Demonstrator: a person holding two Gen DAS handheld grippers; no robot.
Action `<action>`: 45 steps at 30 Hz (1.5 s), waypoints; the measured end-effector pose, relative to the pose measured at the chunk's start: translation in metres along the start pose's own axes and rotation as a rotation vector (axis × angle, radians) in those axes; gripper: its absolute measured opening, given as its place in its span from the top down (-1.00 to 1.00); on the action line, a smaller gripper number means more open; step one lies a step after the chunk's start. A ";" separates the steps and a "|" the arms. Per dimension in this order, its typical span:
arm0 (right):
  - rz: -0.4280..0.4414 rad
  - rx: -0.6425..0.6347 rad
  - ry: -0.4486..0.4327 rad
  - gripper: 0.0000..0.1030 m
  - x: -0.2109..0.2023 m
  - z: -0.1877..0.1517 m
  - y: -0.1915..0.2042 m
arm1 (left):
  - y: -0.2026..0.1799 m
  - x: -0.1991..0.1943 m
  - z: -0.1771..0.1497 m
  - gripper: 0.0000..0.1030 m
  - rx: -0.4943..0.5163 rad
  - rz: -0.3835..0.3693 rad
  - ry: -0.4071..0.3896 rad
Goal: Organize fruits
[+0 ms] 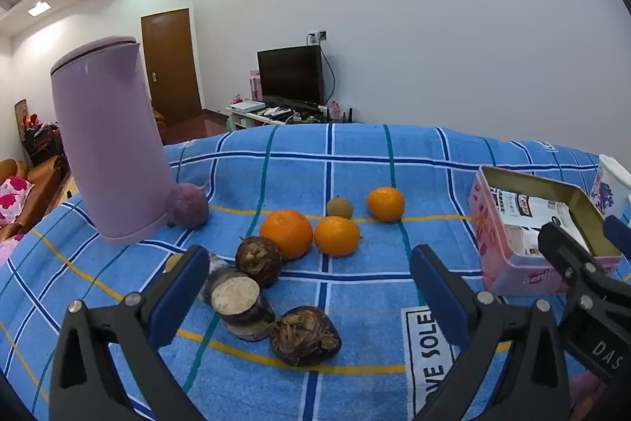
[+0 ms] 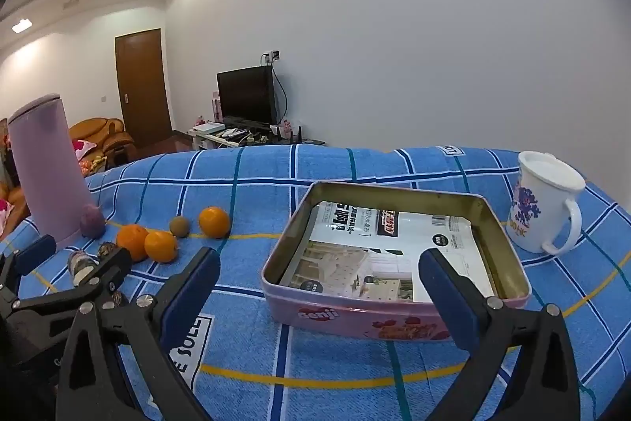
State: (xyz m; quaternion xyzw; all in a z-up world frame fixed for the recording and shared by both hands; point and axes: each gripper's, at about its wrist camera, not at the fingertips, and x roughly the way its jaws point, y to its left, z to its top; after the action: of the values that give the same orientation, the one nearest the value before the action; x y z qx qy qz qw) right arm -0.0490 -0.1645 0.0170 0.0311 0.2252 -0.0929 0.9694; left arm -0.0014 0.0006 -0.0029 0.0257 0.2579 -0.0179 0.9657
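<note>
Three oranges [image 1: 286, 232] [image 1: 336, 235] [image 1: 385, 203] lie in a loose row on the blue checked cloth, with a small brown round fruit [image 1: 339, 207] behind them. Three dark brown fruits [image 1: 258, 261] [image 1: 240, 304] [image 1: 304, 335] lie nearer, just ahead of my left gripper [image 1: 309, 287], which is open and holds nothing. A purple round fruit [image 1: 187, 205] rests against the kettle. My right gripper [image 2: 319, 287] is open over the near edge of a pink tin box [image 2: 355, 318] lined with printed paper. The oranges [image 2: 214, 221] show left of the box.
A tall lilac kettle [image 1: 108, 145] stands at the left of the cloth. A white mug [image 2: 546, 202] with a purple print stands right of the tin. My right gripper's fingers [image 1: 568, 263] show at the right in the left wrist view. Beyond the table are a television, a door and a sofa.
</note>
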 end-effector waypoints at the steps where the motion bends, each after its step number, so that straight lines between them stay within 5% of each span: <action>1: 0.000 0.002 0.000 -0.97 0.000 0.000 0.000 | 0.000 0.000 0.000 -1.00 -0.001 0.000 0.000; 45: -0.001 0.012 -0.003 -0.97 -0.001 -0.001 -0.001 | 0.000 -0.001 0.000 -1.00 0.008 -0.004 -0.002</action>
State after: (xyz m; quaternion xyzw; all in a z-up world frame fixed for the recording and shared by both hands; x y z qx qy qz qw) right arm -0.0500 -0.1649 0.0163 0.0365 0.2230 -0.0947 0.9695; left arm -0.0025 0.0011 -0.0024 0.0289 0.2571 -0.0206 0.9657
